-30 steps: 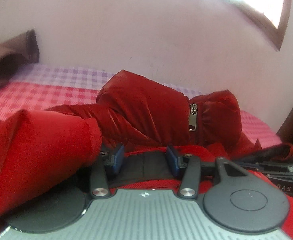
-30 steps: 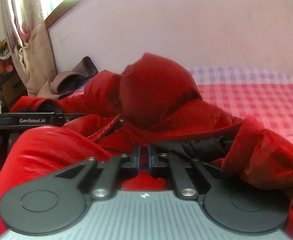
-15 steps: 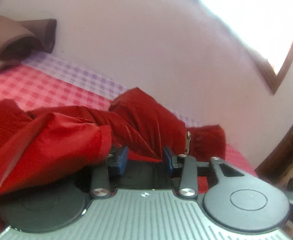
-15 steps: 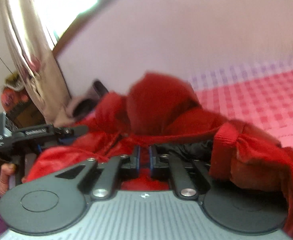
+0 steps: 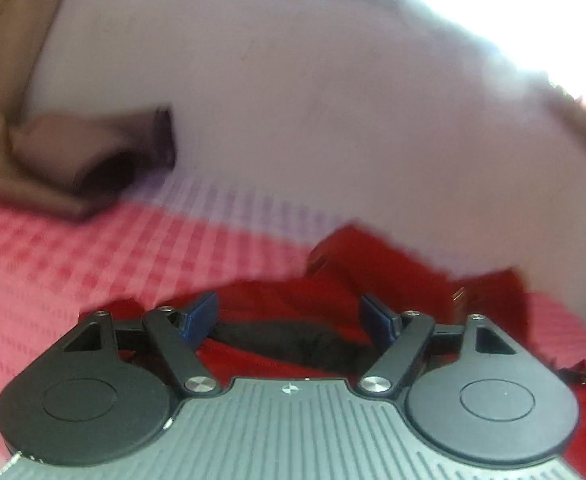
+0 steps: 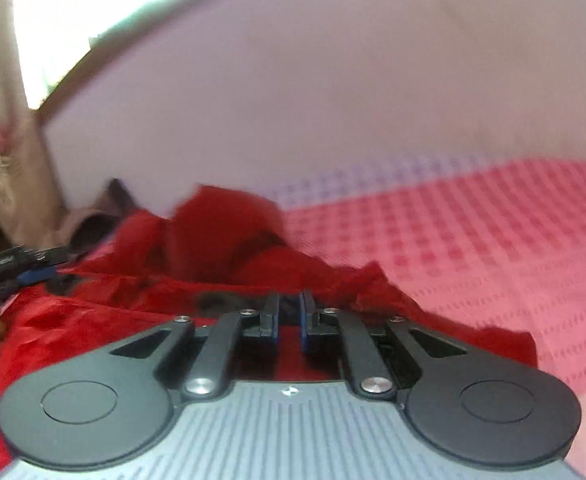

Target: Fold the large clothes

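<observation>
A red puffy jacket [image 5: 393, 276] with a black inner collar band [image 5: 293, 340] lies on a pink checked bedspread [image 5: 93, 264]. My left gripper [image 5: 291, 314] is wide open just above the black band and holds nothing. In the right wrist view the jacket [image 6: 221, 240] lies bunched ahead and to the left. My right gripper [image 6: 289, 312] has a narrow gap between its jaws and red cloth lies under them. The left gripper [image 6: 17, 268] shows at the far left there. Both views are blurred.
A brown folded garment [image 5: 77, 152] lies at the back left by the pale wall [image 5: 293, 100]. A beige curtain [image 6: 5, 120] hangs at the left under a bright window. Bare bedspread [image 6: 473, 240] stretches to the right.
My left gripper has opened wide and let go of the jacket, which has dropped away from its left side. My right gripper's jaws have parted a little. Both cameras swung upward.
</observation>
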A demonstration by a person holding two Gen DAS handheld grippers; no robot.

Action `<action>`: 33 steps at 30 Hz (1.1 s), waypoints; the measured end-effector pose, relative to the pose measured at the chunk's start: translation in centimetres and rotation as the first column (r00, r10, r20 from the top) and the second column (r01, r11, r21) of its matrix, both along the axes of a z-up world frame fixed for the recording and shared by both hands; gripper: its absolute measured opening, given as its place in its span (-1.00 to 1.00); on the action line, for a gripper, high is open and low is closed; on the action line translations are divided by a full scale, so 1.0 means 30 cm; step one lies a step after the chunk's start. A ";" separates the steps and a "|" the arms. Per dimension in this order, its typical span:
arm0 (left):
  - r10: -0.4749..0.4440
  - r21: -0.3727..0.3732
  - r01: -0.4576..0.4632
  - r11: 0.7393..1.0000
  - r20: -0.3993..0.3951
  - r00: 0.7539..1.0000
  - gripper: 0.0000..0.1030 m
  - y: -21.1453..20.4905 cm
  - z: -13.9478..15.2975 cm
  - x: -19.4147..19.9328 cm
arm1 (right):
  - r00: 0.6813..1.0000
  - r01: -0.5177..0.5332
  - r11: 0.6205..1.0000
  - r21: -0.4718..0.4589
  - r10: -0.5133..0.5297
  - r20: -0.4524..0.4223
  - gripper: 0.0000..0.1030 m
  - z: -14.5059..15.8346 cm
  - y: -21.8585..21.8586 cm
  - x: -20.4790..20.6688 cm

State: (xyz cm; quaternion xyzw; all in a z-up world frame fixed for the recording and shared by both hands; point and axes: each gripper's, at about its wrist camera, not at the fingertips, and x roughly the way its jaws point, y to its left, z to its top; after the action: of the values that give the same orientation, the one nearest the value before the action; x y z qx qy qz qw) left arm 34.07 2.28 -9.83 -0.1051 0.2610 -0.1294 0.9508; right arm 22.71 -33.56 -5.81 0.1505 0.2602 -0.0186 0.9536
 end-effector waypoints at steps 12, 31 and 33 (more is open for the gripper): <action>0.004 -0.063 -0.006 0.998 -0.035 0.999 0.50 0.029 -0.052 0.020 | 0.999 0.033 0.998 -0.060 -0.034 -0.024 -0.85 -0.074 0.037 0.021; 0.020 -0.046 -0.022 0.999 -0.049 0.999 0.50 0.011 -0.053 0.030 | 0.997 0.059 0.978 -0.200 -0.068 -0.039 -0.85 -0.080 0.092 0.043; 0.017 -0.039 -0.019 0.999 -0.048 0.999 0.51 0.011 -0.053 0.029 | 0.997 0.064 0.972 -0.226 -0.073 -0.032 -0.84 -0.078 0.102 0.039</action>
State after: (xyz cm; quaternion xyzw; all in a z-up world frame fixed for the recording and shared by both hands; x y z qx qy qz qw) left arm 34.94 2.59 -11.44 -0.1294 0.2801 -0.1235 0.9432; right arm 23.87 -30.50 -8.14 0.0500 0.2701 -0.0838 0.9579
